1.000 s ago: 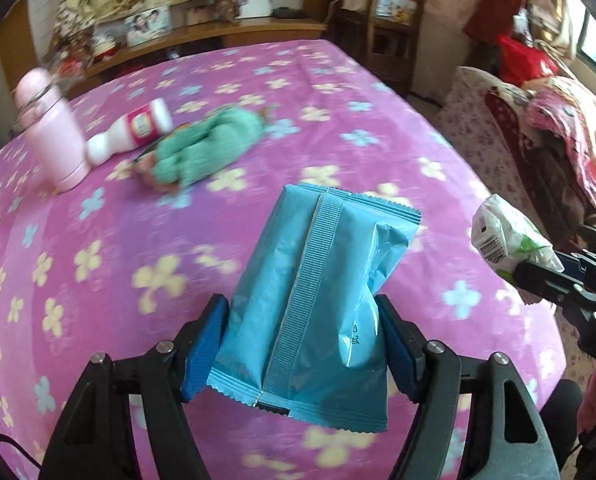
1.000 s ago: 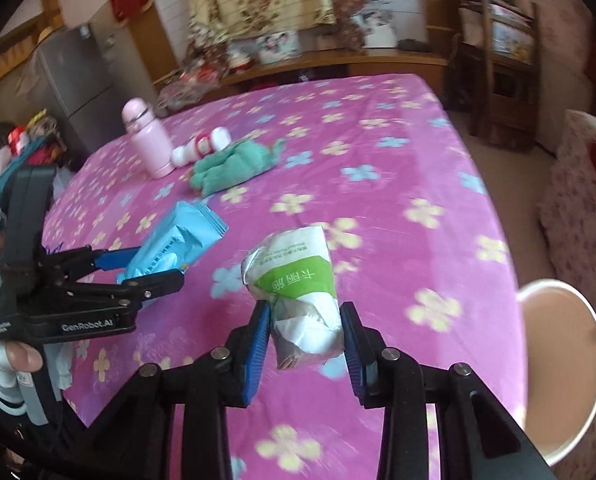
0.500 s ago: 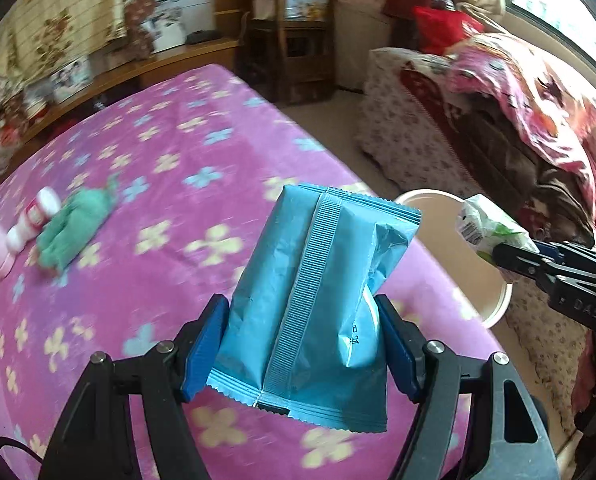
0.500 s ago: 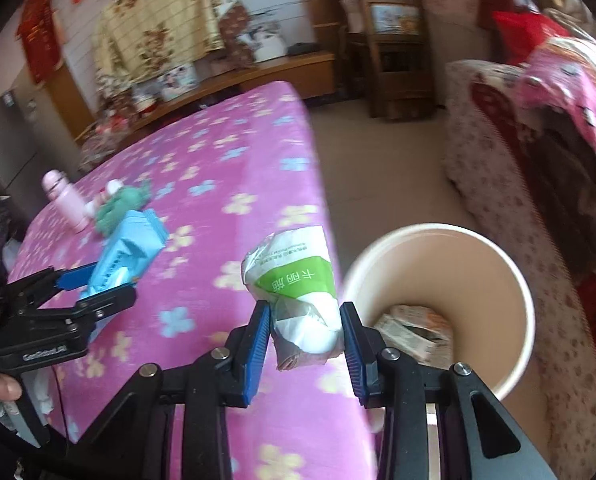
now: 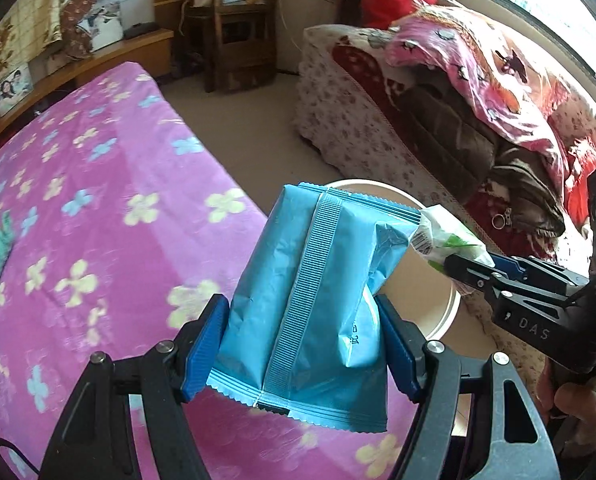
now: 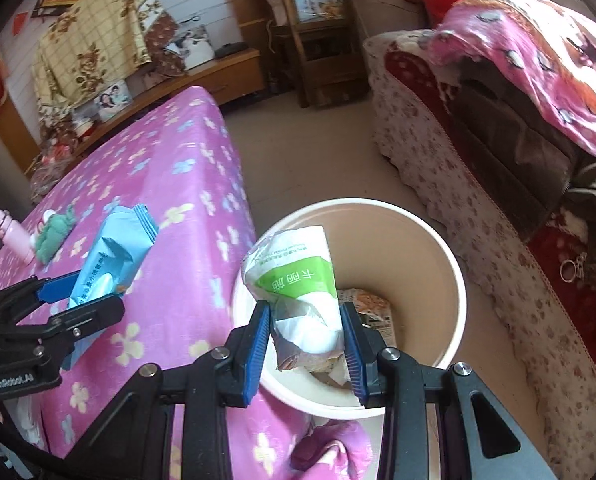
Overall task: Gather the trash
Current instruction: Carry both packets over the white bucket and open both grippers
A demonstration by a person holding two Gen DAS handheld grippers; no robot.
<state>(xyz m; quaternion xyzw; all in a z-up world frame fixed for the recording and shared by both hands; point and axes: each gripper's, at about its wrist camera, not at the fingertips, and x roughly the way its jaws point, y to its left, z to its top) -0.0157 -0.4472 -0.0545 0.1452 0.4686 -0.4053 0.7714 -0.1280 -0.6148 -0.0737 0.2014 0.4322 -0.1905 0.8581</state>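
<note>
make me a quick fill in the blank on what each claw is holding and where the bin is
The left claw is shut on a ____ packet.
The right claw holds a white and ____ wrapper above the bin.
The bin stands on the ____ beside the bed.

Missing words: blue; green; floor

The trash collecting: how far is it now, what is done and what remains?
Done: some paper scraps already lie in the cream bin. In hand: the right gripper holds the green-and-white wrapper over the bin's mouth; the left gripper holds the blue packet near the rim. Left: releasing both into the bin.
</note>
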